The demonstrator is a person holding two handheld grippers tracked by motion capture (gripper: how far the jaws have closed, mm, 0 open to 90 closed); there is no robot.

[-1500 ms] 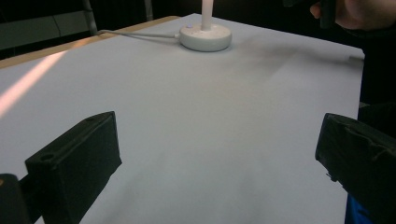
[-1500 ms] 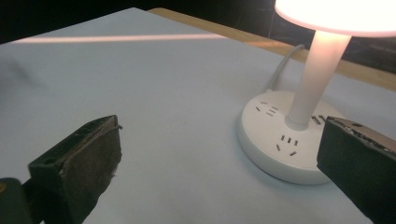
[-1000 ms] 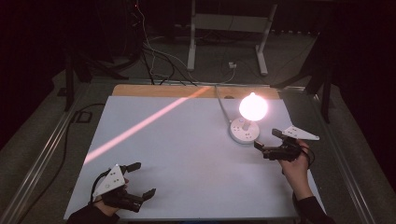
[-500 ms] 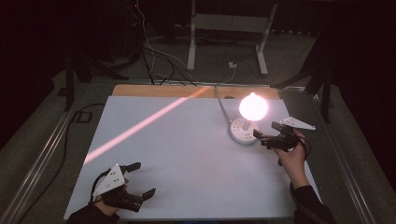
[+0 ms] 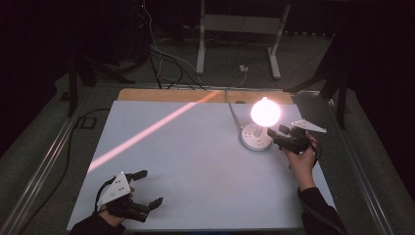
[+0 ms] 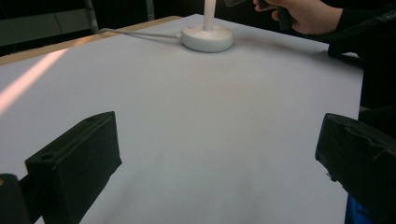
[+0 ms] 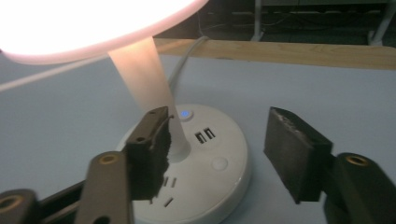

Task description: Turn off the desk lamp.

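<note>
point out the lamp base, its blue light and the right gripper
lamp base (image 7: 219,186): right gripper view, bare white top right of the stem
blue light (image 7: 185,114): right gripper view, lit dot
right gripper (image 5: 273,136): high view, between its fingertips

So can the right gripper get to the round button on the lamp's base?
Probably yes. The right gripper hangs open just above the lamp base, and the round button lies bare between its jaws with nothing covering it.

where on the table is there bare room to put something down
The white table top is bare from the left tool across to the lamp base. It is crowded only at the far right, where the right tool hovers open over that base.
</note>
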